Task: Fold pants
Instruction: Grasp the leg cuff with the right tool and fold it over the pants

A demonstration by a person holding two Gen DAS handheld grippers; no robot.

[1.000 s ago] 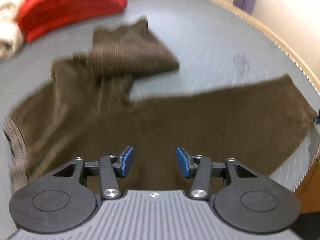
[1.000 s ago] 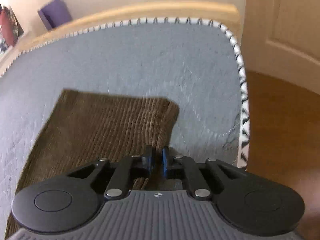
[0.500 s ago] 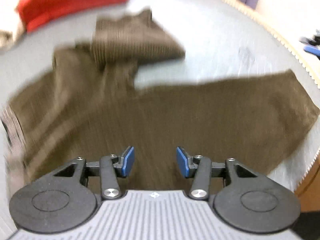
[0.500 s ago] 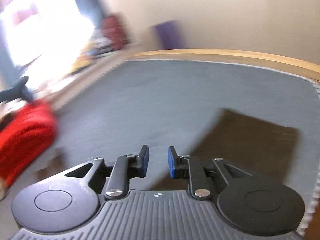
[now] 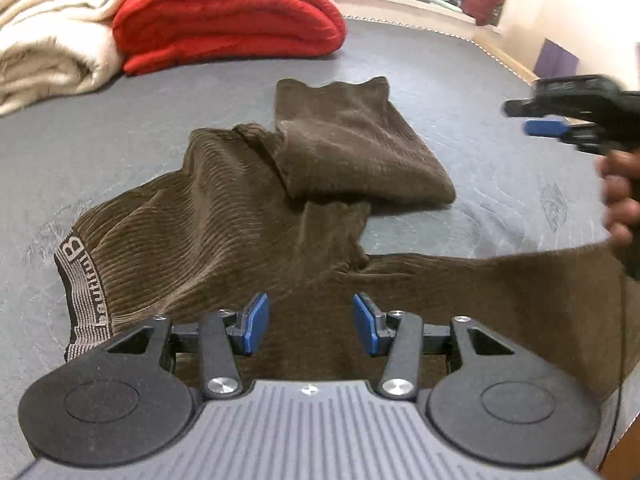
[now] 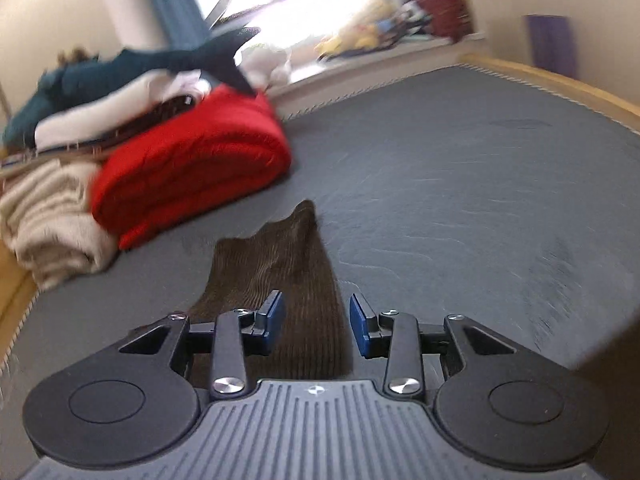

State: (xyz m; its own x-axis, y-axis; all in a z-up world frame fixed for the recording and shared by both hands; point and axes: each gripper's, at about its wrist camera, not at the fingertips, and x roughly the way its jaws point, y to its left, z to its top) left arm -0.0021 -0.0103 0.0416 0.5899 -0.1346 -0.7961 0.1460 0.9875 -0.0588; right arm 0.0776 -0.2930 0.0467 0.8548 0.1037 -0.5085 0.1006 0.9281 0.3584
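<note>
Brown corduroy pants (image 5: 248, 216) lie on the grey mattress (image 5: 120, 128). Their lettered waistband (image 5: 80, 296) is at the left, one leg is folded back on itself (image 5: 352, 152), and the other leg (image 5: 500, 292) stretches to the right. My left gripper (image 5: 310, 324) hovers open over the crotch area with nothing between its blue pads. The right gripper (image 5: 548, 126) is in the air at the right edge of the left wrist view, held by a hand (image 5: 618, 204). In the right wrist view the right gripper (image 6: 316, 322) is over the folded leg (image 6: 288, 280), its jaws opening and empty.
A folded red blanket (image 5: 224, 12) and a cream blanket (image 5: 48, 40) lie at the mattress's far left, with a dark plush shark (image 6: 132, 68) piled behind them. A wooden bed rim (image 6: 560, 80) runs along the right. Bare mattress stretches beyond the pants.
The right gripper let go of the far leg's cuff, opened, lifted, and swung left to the folded leg. The left gripper shifted slightly and stayed open.
</note>
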